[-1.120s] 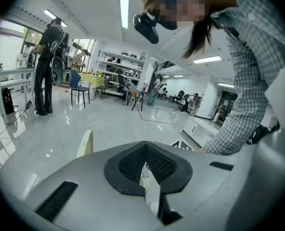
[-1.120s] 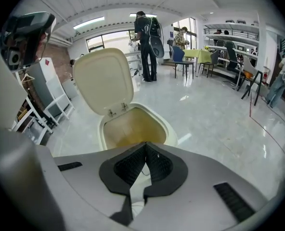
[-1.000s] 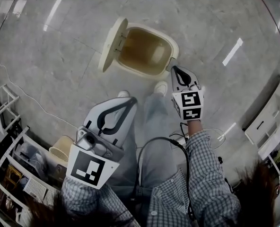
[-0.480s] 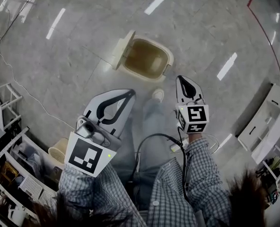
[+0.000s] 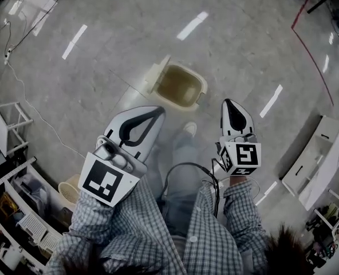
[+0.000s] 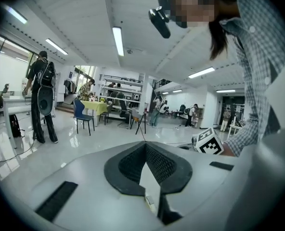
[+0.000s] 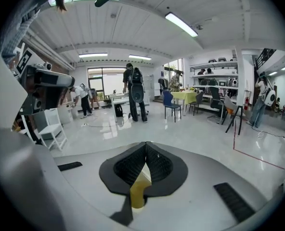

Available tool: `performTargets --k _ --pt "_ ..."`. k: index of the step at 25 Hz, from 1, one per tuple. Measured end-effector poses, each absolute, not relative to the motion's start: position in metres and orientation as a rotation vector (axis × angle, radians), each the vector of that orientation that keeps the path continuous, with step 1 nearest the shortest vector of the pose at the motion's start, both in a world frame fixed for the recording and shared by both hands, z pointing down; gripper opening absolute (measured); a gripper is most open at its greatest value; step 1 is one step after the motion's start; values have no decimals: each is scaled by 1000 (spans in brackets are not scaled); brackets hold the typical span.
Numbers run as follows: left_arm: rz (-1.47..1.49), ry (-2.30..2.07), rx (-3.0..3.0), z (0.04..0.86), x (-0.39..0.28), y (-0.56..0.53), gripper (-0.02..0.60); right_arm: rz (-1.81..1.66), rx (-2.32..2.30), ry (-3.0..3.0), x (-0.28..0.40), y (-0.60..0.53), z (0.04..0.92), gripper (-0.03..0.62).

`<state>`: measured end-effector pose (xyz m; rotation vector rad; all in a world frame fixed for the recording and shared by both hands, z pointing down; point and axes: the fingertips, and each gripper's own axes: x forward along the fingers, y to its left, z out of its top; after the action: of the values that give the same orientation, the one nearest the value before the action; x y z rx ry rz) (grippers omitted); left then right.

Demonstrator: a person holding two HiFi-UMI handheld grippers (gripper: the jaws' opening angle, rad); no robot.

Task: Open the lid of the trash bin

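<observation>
Beige trash bin point(image 5: 181, 86) on floor point(image 5: 101, 67) ahead of person, lid point(image 5: 158, 74) tipped up at left rim, mouth exposed: task looks done. Left gripper point(image 5: 157, 112) jaws together, empty; right gripper point(image 5: 229, 103) likewise pinched, empty. Both well apart from bin, likely idle since nothing left to push

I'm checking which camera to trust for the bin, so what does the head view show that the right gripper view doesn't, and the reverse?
Only the head view shows the trash bin, its lid standing open at one side, and a shoe near it. Only the right gripper view shows the room: a person with a backpack, a blue chair and a yellow table. Both show the right gripper, jaws together with nothing held, and the glossy floor.
</observation>
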<state>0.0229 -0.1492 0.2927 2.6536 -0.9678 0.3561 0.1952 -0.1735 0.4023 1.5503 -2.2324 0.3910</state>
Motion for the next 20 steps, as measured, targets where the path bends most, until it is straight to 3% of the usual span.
performTargets --k 20 --pt "258 -1073 2839 184 -21 -139 5 53 1659 -2362 159 -145 233 18"
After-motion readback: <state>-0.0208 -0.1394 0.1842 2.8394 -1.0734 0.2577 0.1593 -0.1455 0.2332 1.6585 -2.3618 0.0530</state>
